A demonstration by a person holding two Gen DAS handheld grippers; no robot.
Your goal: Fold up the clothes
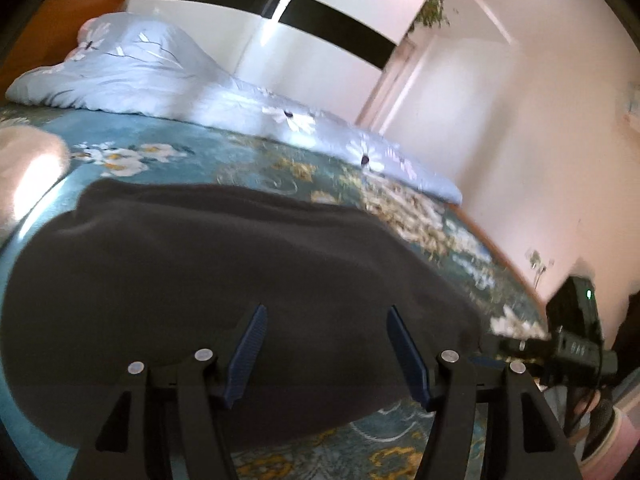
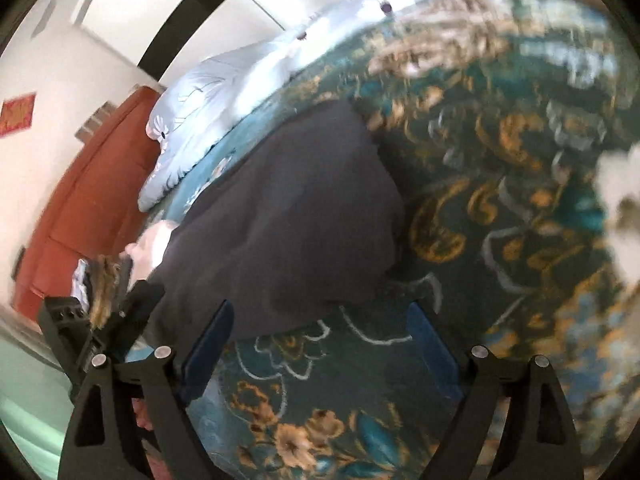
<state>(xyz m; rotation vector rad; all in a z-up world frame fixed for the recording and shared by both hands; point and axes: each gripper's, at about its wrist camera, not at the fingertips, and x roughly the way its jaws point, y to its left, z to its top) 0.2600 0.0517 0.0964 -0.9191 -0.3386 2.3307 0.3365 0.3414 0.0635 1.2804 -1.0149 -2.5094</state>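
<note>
A dark grey garment (image 1: 224, 280) lies in a folded, rounded heap on the teal flowered bedspread (image 1: 224, 160). In the left wrist view my left gripper (image 1: 327, 309) hovers over the garment's near right part, its blue pads (image 1: 250, 350) apart and nothing pinched between them. In the right wrist view the same garment (image 2: 300, 208) lies ahead and to the left. My right gripper (image 2: 322, 306) stands open just off its near edge, over bare bedspread (image 2: 500, 220). Each gripper shows in the other's view: the right gripper (image 1: 576, 344) at the far right, the left gripper (image 2: 100, 320) at the lower left.
A light blue flowered quilt (image 1: 160, 72) is bunched along the bed's far side, before a white wardrobe (image 1: 304, 64) with a black band. A blurred pale pink shape (image 1: 28, 168) lies left of the garment. The bed's edge (image 1: 504, 248) runs on the right, the wooden headboard (image 2: 80, 200) on the left.
</note>
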